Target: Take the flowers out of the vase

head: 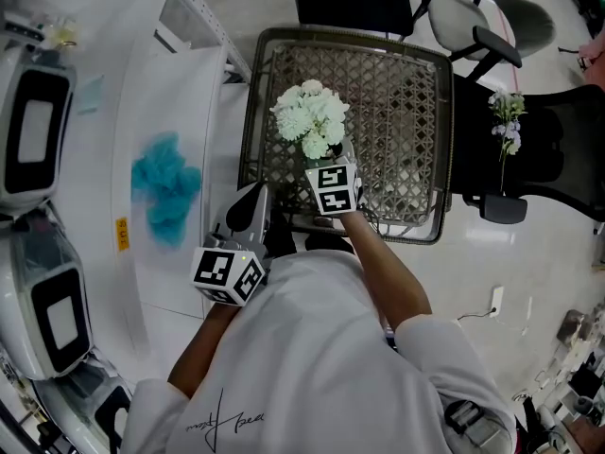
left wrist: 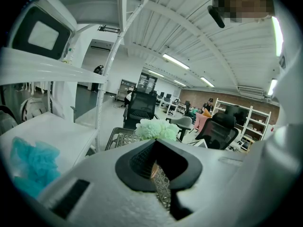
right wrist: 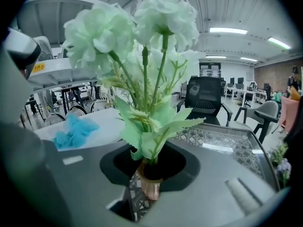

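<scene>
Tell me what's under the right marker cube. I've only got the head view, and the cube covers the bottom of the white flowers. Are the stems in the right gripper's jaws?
Observer: Yes. In the right gripper view the flowers rise upright from between the jaws of the right gripper. The jaws are closed on the green stems at the base of the leaves.
Operator: And the left gripper, is it touching them too?
Observer: No. The left gripper view shows the blooms standing ahead of its jaws and apart from them, with no stem between them.
</scene>
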Tool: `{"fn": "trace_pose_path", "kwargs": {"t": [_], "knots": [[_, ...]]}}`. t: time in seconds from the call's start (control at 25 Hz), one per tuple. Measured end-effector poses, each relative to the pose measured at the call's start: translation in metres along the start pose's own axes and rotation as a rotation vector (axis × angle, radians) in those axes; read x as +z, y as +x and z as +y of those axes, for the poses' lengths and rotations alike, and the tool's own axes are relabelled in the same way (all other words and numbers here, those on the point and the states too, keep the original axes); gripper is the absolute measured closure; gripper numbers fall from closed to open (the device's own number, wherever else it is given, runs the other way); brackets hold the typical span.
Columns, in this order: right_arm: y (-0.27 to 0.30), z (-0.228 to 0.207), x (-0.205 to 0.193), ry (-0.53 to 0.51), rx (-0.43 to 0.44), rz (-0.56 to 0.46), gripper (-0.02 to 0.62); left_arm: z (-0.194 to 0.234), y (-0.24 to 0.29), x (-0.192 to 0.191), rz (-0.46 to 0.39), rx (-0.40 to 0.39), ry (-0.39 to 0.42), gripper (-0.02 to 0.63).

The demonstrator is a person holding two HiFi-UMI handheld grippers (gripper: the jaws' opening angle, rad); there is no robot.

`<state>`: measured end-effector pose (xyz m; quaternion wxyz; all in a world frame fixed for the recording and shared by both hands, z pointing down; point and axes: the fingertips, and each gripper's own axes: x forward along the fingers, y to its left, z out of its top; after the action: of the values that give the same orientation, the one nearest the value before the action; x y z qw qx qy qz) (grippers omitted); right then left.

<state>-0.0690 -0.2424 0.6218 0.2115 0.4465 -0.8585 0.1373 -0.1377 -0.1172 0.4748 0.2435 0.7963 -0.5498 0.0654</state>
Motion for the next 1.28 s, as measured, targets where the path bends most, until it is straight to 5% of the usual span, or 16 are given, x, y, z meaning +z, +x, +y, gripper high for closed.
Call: {"fn": "trace_pose_path", "kwargs": {"t": [1.28], "knots": [[-0.005, -0.005, 0.007, 0.061, 0.014, 0.026, 0.520, -0.006, 0.010, 0.002, 0.010, -0.013, -0.008, 0.601]]}}
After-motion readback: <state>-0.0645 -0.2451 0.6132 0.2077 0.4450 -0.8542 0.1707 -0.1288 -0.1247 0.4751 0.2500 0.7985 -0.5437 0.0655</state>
